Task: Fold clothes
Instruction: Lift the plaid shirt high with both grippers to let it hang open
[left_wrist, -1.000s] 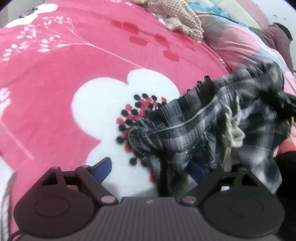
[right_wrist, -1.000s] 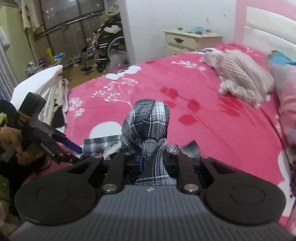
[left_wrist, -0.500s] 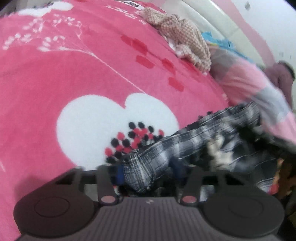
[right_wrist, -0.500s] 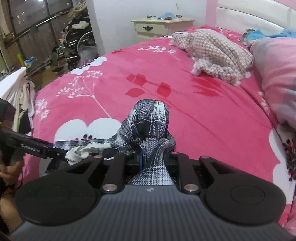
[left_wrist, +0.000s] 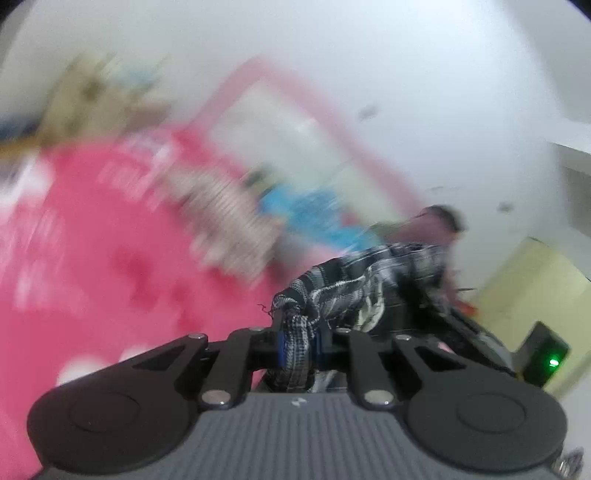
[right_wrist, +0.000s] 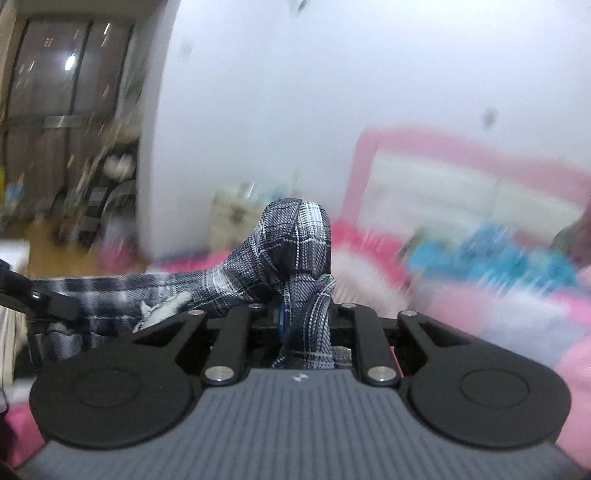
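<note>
The plaid shorts (left_wrist: 369, 280) are now being lifted off the pink bedspread (left_wrist: 92, 258), stretched between left gripper (left_wrist: 297, 345) and right gripper (right_wrist: 306, 321), both clamped on its waistband, ready for spreading flat.

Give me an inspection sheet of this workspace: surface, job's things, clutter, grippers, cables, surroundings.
Surface: bed with a pink blanket, blurred by motion.
Job's things: plaid garment with a pale drawstring, stretched between both grippers.
Clutter: a beige knitted garment and something blue lie near the headboard; detail too blurred.
Grippers: left gripper shut on the plaid garment's bunched edge; right gripper shut on another bunch of it.
Cables: nothing seen.
Surroundings: pink-framed headboard, white wall, dark windows at left, a device with a green light. A person is beyond the garment.
</note>
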